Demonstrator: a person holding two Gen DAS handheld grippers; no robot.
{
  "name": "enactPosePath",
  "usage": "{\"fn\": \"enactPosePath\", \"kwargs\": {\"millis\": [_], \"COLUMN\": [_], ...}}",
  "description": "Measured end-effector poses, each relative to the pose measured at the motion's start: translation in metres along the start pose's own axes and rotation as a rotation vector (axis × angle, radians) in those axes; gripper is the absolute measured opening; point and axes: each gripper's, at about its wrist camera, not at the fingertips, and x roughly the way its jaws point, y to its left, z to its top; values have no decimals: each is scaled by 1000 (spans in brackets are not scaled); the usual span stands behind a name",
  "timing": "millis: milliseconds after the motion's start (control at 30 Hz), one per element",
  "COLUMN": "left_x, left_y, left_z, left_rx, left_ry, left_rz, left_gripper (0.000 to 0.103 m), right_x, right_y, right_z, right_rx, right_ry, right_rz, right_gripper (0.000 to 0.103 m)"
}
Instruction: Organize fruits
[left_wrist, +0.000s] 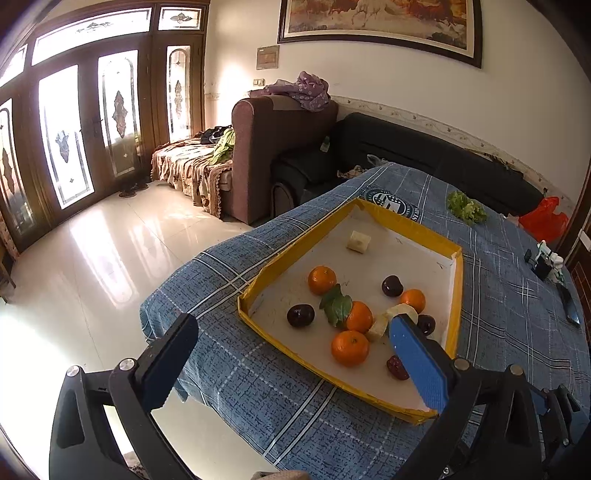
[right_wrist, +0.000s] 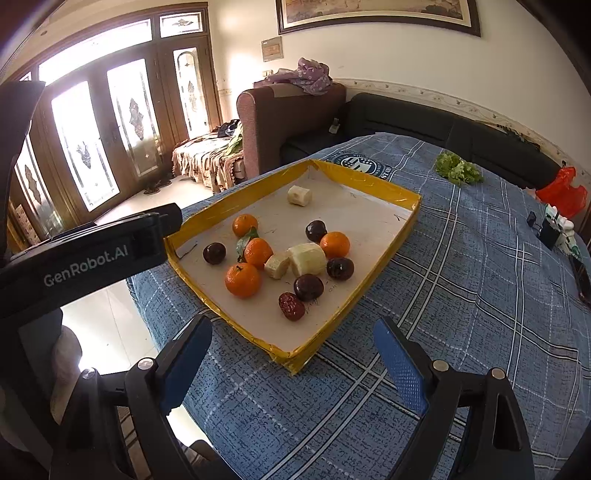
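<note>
Both tongs held released, nothing grasped: left tongs (left_wrist: 295, 354), right tongs (right_wrist: 291, 363). Fruits (right_wrist: 280, 254) lie mixed in tray (right_wrist: 369, 177) just ahead, unsorted; tongs poised wide, likely for picking.

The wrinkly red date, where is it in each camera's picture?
Left wrist view: the red date lies in the tray's near right part, half hidden behind the blue pad of the left gripper.
Right wrist view: the date lies in full view at the front of the fruit pile.
Shared landmark: the yellow-rimmed tray, with one pale chunk alone at its far end.
</note>
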Motion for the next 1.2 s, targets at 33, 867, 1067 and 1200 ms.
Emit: {"fn": "enactPosePath", "kwargs": {"millis": [33, 867, 1067, 1200], "left_x": [0, 12, 12, -1], "left_y": [0, -3, -2, 3], "left_z": [0, -2, 8, 24], "left_rx": [1, -2, 5, -29], "left_ry": [2, 41, 34, -19], "left_rz": [-1, 3, 3, 0], "left_gripper": [103, 103, 103, 103], "right_x": [0, 8, 7, 4], "right_y": [0, -2, -3, -11], "right_z": [0, -2, -4, -5], "right_rx": [-1, 6, 8, 31], "right_ry": [1, 19, 17, 8], "right_rz": [1, 10, 14, 8], "right_gripper": [93, 93, 93, 93]}}
